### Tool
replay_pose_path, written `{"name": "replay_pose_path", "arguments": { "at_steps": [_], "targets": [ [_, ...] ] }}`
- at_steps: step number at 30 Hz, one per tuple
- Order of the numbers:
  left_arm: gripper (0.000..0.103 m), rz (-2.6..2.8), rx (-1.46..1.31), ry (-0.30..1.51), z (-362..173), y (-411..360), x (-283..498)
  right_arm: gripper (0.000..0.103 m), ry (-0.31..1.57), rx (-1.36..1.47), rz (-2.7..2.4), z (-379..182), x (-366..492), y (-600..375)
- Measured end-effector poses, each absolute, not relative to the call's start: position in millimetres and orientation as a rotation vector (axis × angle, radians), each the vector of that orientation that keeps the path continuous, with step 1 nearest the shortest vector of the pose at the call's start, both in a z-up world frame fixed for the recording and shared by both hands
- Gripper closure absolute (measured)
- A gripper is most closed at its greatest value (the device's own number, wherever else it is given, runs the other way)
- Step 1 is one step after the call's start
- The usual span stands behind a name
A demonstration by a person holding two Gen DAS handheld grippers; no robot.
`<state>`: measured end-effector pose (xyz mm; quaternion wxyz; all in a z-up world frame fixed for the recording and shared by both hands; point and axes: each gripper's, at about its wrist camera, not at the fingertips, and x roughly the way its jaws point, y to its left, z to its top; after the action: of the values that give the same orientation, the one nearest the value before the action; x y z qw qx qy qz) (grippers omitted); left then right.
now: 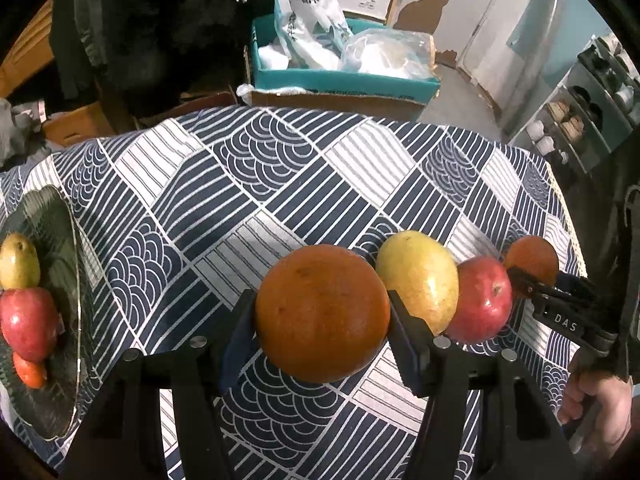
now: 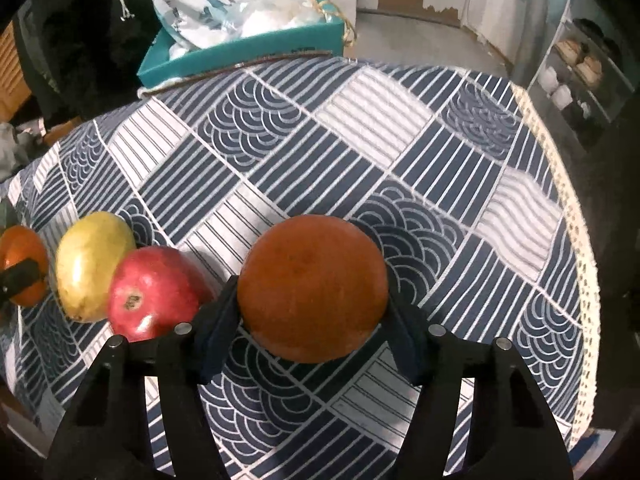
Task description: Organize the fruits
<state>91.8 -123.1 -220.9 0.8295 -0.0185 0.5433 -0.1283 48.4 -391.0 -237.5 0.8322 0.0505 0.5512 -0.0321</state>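
My left gripper (image 1: pixel 322 314) is shut on an orange (image 1: pixel 322 312) just above the patterned tablecloth. My right gripper (image 2: pixel 312 304) is shut on another orange (image 2: pixel 312 288); it also shows in the left wrist view (image 1: pixel 532 260). Between the two oranges lie a yellow mango (image 1: pixel 418 280) (image 2: pixel 92 264) and a red apple (image 1: pixel 482 300) (image 2: pixel 156 292) on the cloth. The left-held orange shows at the left edge of the right wrist view (image 2: pixel 22 264). A dark plate (image 1: pixel 60 272) at the far left holds a yellow-green mango (image 1: pixel 18 260), a red apple (image 1: pixel 28 322) and a small orange fruit (image 1: pixel 30 372).
A teal box (image 1: pixel 340 84) with white bags stands past the table's far edge. A shoe rack (image 1: pixel 580 112) stands at the right. The table's right edge (image 2: pixel 576 240) has a cream trim. The person's hand (image 1: pixel 596 404) holds the right gripper.
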Motion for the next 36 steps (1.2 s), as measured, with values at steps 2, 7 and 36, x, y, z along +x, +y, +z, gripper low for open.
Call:
{"name": "replay_pose_path", "arguments": {
  "at_steps": [2, 7, 36],
  "targets": [
    [0.039, -0.274, -0.036, 1.137, -215, -123, 90, 0.037, 1.148, 0.1, -0.071, -230, 46, -389],
    [0.039, -0.276, -0.027, 1.105, -202, -121, 86, 0.037, 1.098, 0.092, -0.07, -208, 39, -383],
    [0.039, -0.268, -0.065, 0.918, -113, -83, 50, 0.037, 0.829, 0.048, 0.0, -85, 12, -326]
  ]
}}
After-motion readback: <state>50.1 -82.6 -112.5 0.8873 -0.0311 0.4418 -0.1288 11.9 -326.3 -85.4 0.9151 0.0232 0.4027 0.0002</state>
